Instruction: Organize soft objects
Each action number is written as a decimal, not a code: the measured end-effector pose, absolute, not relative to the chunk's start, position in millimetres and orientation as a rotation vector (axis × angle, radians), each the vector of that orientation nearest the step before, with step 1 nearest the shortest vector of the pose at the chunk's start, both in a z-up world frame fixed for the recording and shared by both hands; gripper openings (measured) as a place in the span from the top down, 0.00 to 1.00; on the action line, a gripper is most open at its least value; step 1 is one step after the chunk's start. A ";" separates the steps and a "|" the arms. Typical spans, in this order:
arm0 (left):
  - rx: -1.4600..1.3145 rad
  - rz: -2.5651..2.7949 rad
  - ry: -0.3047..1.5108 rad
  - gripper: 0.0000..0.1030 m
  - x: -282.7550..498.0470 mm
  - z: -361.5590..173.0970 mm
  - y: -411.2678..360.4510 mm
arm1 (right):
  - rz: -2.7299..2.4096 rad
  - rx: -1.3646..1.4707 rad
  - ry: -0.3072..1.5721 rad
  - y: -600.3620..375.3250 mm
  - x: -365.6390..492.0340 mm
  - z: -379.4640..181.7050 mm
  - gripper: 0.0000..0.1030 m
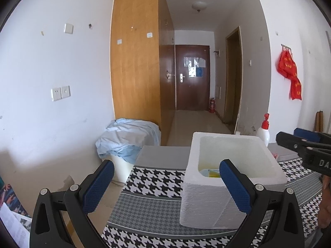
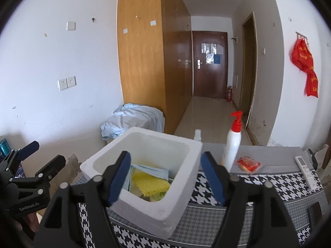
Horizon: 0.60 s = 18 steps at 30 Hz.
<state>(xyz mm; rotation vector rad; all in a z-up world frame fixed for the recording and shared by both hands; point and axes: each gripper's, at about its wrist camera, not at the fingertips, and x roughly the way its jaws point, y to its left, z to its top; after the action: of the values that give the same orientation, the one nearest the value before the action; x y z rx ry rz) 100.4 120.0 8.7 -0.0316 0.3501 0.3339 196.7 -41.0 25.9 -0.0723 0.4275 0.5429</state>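
Soft objects already gathered, a yellow foam net point(image 2: 152, 183) lying on a pale blue folded cloth point(image 2: 154, 170), are seen at the bottom of the white foam box point(image 2: 157, 208), just beyond and slightly below the tips of the right gripper point(image 2: 166, 176), whose blue pads stand wide apart with nothing between them. The step in hand is judged to be a release into the box followed by a withdrawal, and it is done well if the right gripper is lifted clear of the near wall of the box before it is swung aside, so that the light foam wall is not caught and dragged across the houndstooth tabletop point(image 2: 269, 188). The jaws are best kept open until the rim is cleared. Beyond and to the right of the right gripper, outside the box, a red packet point(image 2: 248, 163) is seen on the grey strip of the tabletop, beside a white pump bottle point(image 2: 232, 144); further right a white remote control point(image 2: 306, 170) lies near the edge. Whether the red packet is soft cannot be told, but it is judged the likeliest next candidate, and the bottle should be passed without being tipped. The left gripper point(image 1: 166, 186) is held open and empty, with the box just ahead and to its right, its right pad overlapping the near rim in that view; only a sliver of yellow and blue is visible inside from there.
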 end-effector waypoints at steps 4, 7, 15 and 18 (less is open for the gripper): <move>-0.034 0.313 0.341 0.01 98.8 11.4 111.8 | 0.533 -0.076 0.411 -49.2 188.6 27.4 0.25; -0.036 0.295 0.329 0.01 97.0 14.9 104.2 | 0.526 -0.071 0.401 -57.2 183.0 28.6 0.25; -0.026 0.241 0.293 0.01 90.5 26.2 79.6 | 0.492 -0.039 0.371 -84.4 170.8 31.8 0.19; -0.021 0.221 0.282 0.01 88.0 30.0 71.4 | 0.486 -0.038 0.356 -91.9 164.4 33.1 0.19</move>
<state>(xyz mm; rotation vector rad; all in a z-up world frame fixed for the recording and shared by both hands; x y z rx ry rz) 88.0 71.4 30.0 -0.0213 0.2821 0.2212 164.4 -91.9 33.1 -0.0379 0.3558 0.4864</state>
